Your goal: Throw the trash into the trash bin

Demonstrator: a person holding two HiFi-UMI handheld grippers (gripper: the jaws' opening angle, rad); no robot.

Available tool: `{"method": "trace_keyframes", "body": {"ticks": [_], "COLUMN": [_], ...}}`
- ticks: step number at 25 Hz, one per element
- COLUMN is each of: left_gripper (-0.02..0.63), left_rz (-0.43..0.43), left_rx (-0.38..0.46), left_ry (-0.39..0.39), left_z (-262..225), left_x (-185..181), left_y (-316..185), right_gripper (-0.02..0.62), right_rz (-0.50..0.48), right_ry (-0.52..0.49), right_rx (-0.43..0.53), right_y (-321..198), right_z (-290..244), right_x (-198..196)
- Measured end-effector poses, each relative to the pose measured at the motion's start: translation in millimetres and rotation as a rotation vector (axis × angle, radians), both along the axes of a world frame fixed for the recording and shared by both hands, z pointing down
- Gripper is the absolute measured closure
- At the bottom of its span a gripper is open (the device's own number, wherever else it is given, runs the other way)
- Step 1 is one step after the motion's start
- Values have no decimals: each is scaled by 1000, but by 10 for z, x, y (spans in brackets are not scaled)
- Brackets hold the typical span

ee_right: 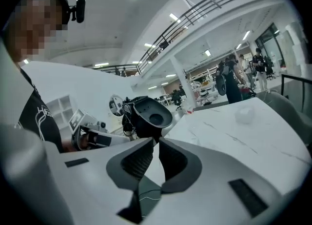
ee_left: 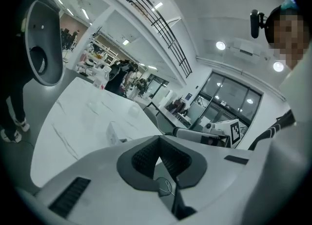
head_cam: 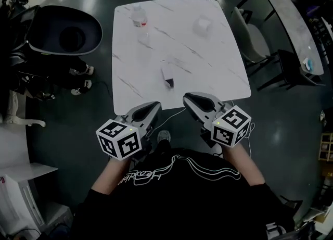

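Observation:
On the white marble table (head_cam: 218, 72) lie a small carton (head_cam: 167, 74), a clear bottle (head_cam: 138, 16) and a crumpled white piece (head_cam: 203, 25). The black trash bin (head_cam: 65, 30) with a grey rim stands on the floor left of the table. My left gripper (head_cam: 155, 106) and right gripper (head_cam: 188, 98) hover side by side at the table's near edge, both shut and empty. In the left gripper view the closed jaws (ee_left: 157, 143) point across the table at the carton (ee_left: 114, 132), with the bin (ee_left: 44, 48) far left. In the right gripper view the shut gripper (ee_right: 156, 142) faces the bin (ee_right: 151, 114).
Chairs (head_cam: 252, 41) and a second long table (head_cam: 291, 20) stand right of the marble table. Someone's legs and shoes (head_cam: 78, 77) are beside the bin. A white shelf (head_cam: 21, 192) sits at the lower left. People stand far off in the hall (ee_right: 229, 80).

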State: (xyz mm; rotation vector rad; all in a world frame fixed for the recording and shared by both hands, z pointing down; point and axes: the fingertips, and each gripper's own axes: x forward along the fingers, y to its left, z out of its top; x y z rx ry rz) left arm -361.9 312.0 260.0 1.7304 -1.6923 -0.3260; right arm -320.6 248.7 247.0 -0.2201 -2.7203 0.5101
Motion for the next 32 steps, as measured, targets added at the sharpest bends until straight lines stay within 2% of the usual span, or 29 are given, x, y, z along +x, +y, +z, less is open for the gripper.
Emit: {"method": "trace_keyframes", "body": {"ticks": [2, 6, 9, 14, 16, 19, 24, 28, 32], "left_gripper": [601, 601, 601, 601, 601, 601, 601, 601, 601], "left_rz": [-6, -21, -27, -29, -32, -42, -65, -80, -83], "left_rx": [-5, -15, -21, -40, -54, -76, -88, -90, -90], "left_ry": [11, 21, 28, 30, 40, 50, 67, 76, 83], "left_z": [35, 113, 164, 273, 335, 435, 545, 561, 600], "left_x": [-193, -537, -711, -890, -934, -1005, -1112, -1184, -1207], "left_y": [0, -28, -68, -82, -57, -13, 29, 84, 86], "right_gripper": [522, 380, 317, 296, 291, 291, 291, 293, 299], "right_rz": [13, 32, 33, 59, 69, 92, 110, 170, 184], "right_ry": [29, 79, 118, 188, 246, 360, 455, 494, 528], "right_rx": [13, 46, 125, 239, 263, 283, 364, 326, 316], "right_y": [-73, -200, -231, -295, -332, -387, -446, -484, -484], "right_z": [83, 310, 492, 748, 908, 1233, 1559, 1686, 1782], "right_x": [-203, -560, -777, -1077, -1140, -1179, -1176, -1178, -1162]}}
